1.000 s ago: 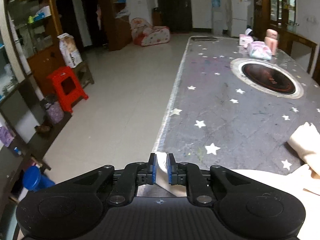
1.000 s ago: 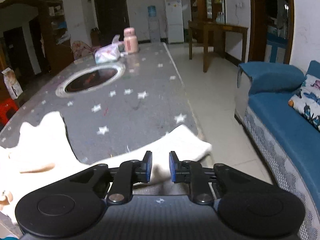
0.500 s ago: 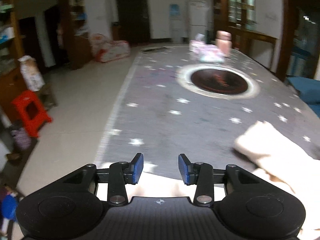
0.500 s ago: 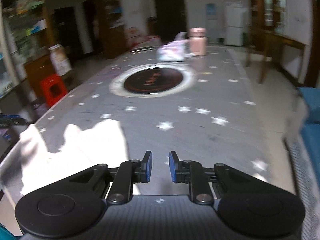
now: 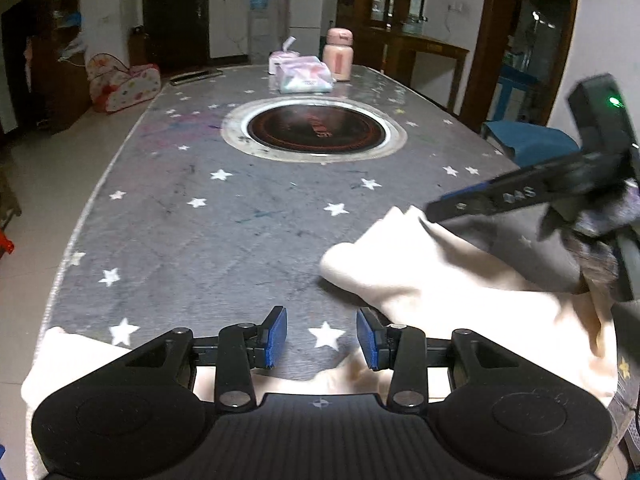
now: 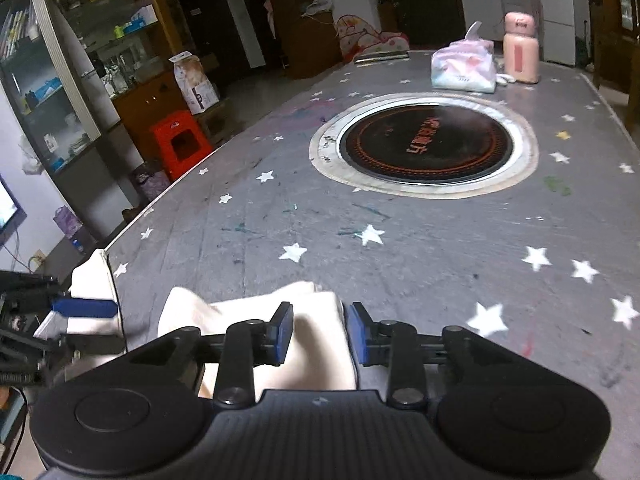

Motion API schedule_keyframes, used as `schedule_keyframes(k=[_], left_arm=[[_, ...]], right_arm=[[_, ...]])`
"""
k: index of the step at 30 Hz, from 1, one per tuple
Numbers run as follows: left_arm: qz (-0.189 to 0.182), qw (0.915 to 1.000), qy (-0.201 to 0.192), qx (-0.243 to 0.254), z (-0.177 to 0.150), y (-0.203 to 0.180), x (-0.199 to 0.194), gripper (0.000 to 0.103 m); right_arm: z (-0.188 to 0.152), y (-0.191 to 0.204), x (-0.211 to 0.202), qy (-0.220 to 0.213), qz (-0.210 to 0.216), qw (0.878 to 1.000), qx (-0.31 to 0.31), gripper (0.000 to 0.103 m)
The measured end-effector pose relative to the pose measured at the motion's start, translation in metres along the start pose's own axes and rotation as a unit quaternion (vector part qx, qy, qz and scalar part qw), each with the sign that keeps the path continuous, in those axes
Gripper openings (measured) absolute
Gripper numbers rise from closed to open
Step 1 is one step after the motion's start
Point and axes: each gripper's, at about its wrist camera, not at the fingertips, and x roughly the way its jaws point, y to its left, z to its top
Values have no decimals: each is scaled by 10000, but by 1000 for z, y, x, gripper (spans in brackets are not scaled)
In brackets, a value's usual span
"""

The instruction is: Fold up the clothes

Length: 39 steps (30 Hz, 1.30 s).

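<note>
Dim indoor light, seemingly from overhead, leaves the room's corners dark; fisheye bending curves the table [image 5: 168, 216] edges, and cream cloth [image 5: 440, 280] blurs slightly.

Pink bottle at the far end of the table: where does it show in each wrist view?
Left wrist: the pink bottle stands top centre, just right of the tissue pack.
Right wrist: the pink bottle stands upper right, again right of the tissue pack.
Shared landmark: the round cooktop set in the table, nearer than the bottle.
</note>
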Motion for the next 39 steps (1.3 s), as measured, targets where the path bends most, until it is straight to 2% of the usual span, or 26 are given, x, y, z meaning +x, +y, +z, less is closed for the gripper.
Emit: schedule_keyframes(k=[6,8,9,10,14,17,21,24,26,31,33,37,38,39], left_arm=[[4,10000,70,-1,-1,1,4,42],[27,9999,104,-8,-1,2,6,42],[33,9999,115,-7,-1,2,7,42],[39,9999,125,-6,-1,2,8,42],[41,9999,117,13,-1,-1,8,42],[38,9999,134,37,-1,-1,9,42],[43,9999,138,71,1,-2,10,42],[46,9999,97,88,6,-3,11,42],[40,9999,68,109,12,-5,14,42],[61,9997,7,233,35,-19,33,42],[91,9997,-31,230,46,-23,45,42],[-349,9994,-17,-25,68,-27,68,47],[-430,9991,12,-71,72,-29,74,48],[-512,9986,63,-78,74,-32,81,48]], right_arm=[[-2,-11,21,179,207,9993,254,30],[-2,-11,21,145,277,9991,300,21],[-2,-11,21,125,311,9989,322,12],[-2,-10,18,81,322,9989,326,8],[0,0,-1,-256,49,9996,118,6],[-1,4,-27,-663,-511,9964,-127,5],[-12,0,-66,-1126,-1586,9805,-298,5],[-28,-7,-81,-1086,-2385,9646,-292,5],[-40,-16,-86,-875,-2605,9614,-154,6],[-61,-35,-91,-702,-2645,9616,230,10],[-63,-44,-93,-746,-2452,9655,468,11],[-58,-49,-93,-889,-2238,9681,697,15],[-58,-49,-93,-924,-2218,9681,707,18],[-58,-49,-94,-957,-2198,9682,716,25]])
